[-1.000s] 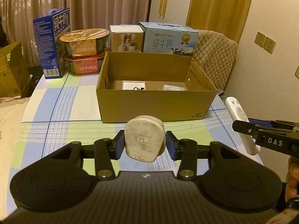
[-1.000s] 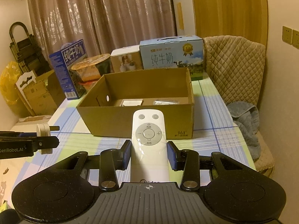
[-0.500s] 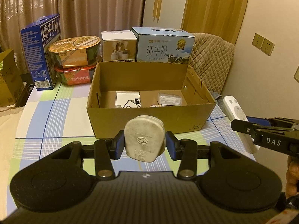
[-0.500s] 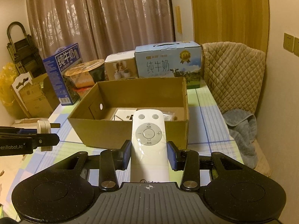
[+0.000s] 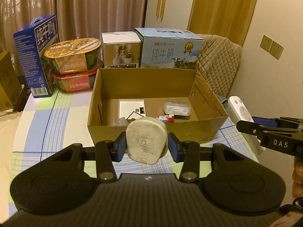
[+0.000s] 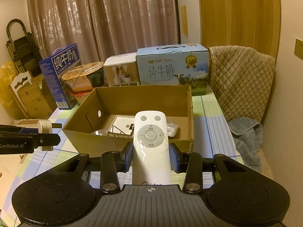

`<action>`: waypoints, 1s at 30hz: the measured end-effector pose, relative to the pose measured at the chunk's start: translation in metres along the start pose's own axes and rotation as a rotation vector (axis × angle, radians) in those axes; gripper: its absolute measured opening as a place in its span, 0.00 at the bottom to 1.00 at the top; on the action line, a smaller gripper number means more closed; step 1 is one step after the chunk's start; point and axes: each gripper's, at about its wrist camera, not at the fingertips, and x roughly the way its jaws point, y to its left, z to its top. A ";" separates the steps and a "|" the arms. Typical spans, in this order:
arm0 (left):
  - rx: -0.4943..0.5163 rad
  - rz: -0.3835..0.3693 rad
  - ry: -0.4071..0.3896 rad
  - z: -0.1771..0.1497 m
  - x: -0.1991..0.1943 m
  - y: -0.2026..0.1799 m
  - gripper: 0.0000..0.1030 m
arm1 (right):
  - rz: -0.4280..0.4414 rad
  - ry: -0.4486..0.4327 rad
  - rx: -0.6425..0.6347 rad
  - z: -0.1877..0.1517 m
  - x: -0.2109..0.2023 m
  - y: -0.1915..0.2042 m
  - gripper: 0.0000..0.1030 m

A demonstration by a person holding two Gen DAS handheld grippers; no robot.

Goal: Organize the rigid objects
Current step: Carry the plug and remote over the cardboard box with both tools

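While the left hand-held gripper (image 5: 146, 147) clamps a plug (image 5: 146, 140), the right hand-held gripper (image 6: 151, 157) — before the box (image 6: 132, 141) — clamps a remote (image 6: 151, 141).

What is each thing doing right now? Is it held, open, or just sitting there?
Left gripper: jaws shut on the plug.
Plug: held, off the table.
Right gripper: jaws shut on the remote.
Remote: held, buttons facing up.
Cardboard box: open on top, small things inside.
White card: lying flat in the box.
Noodle bowls: stacked, lids on.
Grey towel: crumpled.
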 end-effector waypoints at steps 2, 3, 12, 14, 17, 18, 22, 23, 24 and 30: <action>0.010 0.000 0.003 0.004 0.005 0.000 0.39 | -0.002 0.002 -0.002 0.003 0.004 -0.002 0.36; 0.014 0.000 0.004 0.007 0.007 0.000 0.39 | -0.004 0.003 -0.001 0.004 0.006 -0.002 0.36; 0.039 -0.010 0.014 0.025 0.025 -0.002 0.39 | -0.005 0.013 -0.002 0.017 0.021 -0.007 0.36; 0.045 -0.010 0.015 0.030 0.029 -0.002 0.39 | -0.001 0.015 0.002 0.021 0.024 -0.009 0.36; 0.054 -0.010 0.017 0.037 0.033 -0.002 0.39 | 0.001 0.018 0.002 0.028 0.029 -0.011 0.36; 0.057 -0.009 0.017 0.040 0.035 -0.001 0.39 | 0.003 0.020 0.004 0.031 0.032 -0.012 0.36; 0.071 -0.006 0.017 0.051 0.041 0.000 0.39 | 0.002 0.023 0.000 0.040 0.040 -0.015 0.36; 0.073 -0.006 0.017 0.053 0.043 0.000 0.39 | 0.001 0.025 -0.001 0.042 0.042 -0.016 0.36; 0.075 -0.007 0.018 0.055 0.045 0.001 0.39 | 0.000 0.026 -0.002 0.044 0.044 -0.016 0.36; 0.090 -0.010 0.028 0.066 0.057 0.003 0.39 | -0.007 0.041 -0.004 0.052 0.057 -0.021 0.36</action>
